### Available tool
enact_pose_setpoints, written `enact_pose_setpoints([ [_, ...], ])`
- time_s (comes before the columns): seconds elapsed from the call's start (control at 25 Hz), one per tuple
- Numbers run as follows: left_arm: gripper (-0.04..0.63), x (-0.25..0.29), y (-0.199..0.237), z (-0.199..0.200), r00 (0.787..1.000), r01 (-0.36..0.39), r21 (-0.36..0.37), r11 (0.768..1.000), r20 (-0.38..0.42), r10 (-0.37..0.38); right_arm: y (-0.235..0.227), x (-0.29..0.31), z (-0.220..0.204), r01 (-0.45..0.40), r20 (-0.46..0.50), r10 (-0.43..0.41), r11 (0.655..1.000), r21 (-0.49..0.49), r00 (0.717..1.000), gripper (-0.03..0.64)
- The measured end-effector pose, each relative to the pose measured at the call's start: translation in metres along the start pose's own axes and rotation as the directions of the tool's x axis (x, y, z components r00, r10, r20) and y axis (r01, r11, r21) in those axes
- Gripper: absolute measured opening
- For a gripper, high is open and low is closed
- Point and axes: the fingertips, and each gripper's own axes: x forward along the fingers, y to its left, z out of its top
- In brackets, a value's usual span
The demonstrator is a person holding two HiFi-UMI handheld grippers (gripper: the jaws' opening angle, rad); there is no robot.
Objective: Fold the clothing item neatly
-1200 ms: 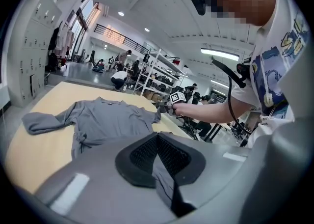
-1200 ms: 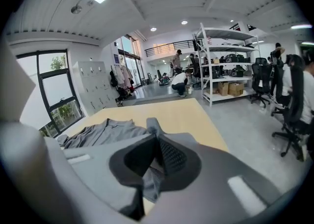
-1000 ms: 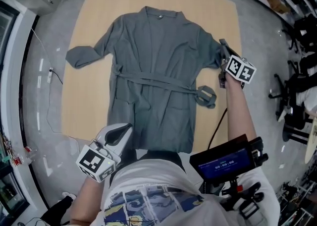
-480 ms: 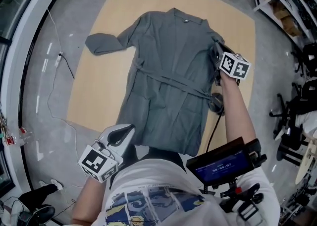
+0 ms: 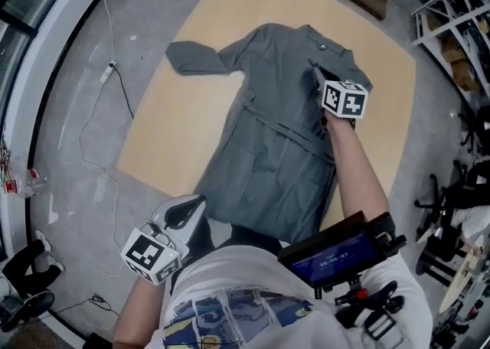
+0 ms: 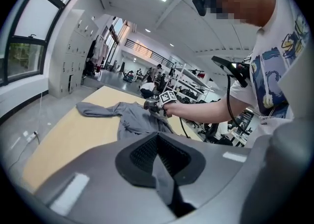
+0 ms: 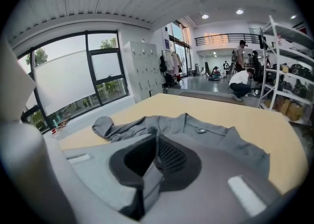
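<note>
Head view looks steeply down on a grey robe (image 5: 268,148) spread face up on a pale wooden tabletop (image 5: 168,141), its collar (image 5: 318,37) at the far end and its hem at the near end by the person's body. The robe lies at a slant, with the collar further right than the hem. Its left sleeve (image 5: 195,58) stretches out flat to the far left, and a belt (image 5: 287,132) of the same grey crosses the waist. The left tool (image 5: 191,206) sits at the near left, just beside the hem's near left corner; in the left gripper view its jaws are pressed together on a strip of the grey cloth. The right tool (image 5: 315,72) reaches out on an extended arm over the robe's far right chest, just near of the collar; in the right gripper view its jaws are likewise closed, pinching a fold of the robe's fabric. A thin cable (image 5: 115,102) trails over the grey floor (image 5: 69,133) to the left of the tabletop, and metal shelving (image 5: 452,11) stands at the far right.
</note>
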Motion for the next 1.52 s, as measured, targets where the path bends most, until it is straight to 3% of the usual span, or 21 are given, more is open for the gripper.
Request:
enact_pose_setpoints([
  [0.2, 0.008, -0.017, 0.011, -0.007, 0.999, -0.04, -0.031, 0.999, 0.018, 0.04, 0.043, 0.035, -0.012, -0.056, -0.072, 0.05, 0.994, -0.093, 0.996, 0.018],
  [0.48, 0.008, -0.031, 0.022, -0.012, 0.997, -0.07, -0.056, 0.996, 0.023, 0.071, 0.066, 0.063, -0.042, -0.096, -0.187, 0.061, 0.978, -0.185, 0.98, 0.02],
  [0.76, 0.008, -0.031, 0.025, -0.008, 0.999, -0.037, -0.043, 0.998, 0.034, 0.038, 0.081, 0.058, -0.065, -0.166, -0.275, 0.113, 0.97, -0.179, 0.955, 0.097],
  [1.16, 0.008, -0.047, 0.028, 0.002, 0.995, 0.086, 0.045, 0.995, 0.056, -0.088, 0.127, -0.031, -0.067, -0.154, -0.218, 0.109, 0.967, -0.201, 0.97, 0.101],
  [1.52, 0.008, -0.082, 0.031, -0.007, 0.966, 0.251, 0.157, 0.955, 0.016, -0.257, 0.219, -0.164, -0.083, -0.099, -0.127, 0.076, 0.977, -0.187, 0.989, 0.101],
])
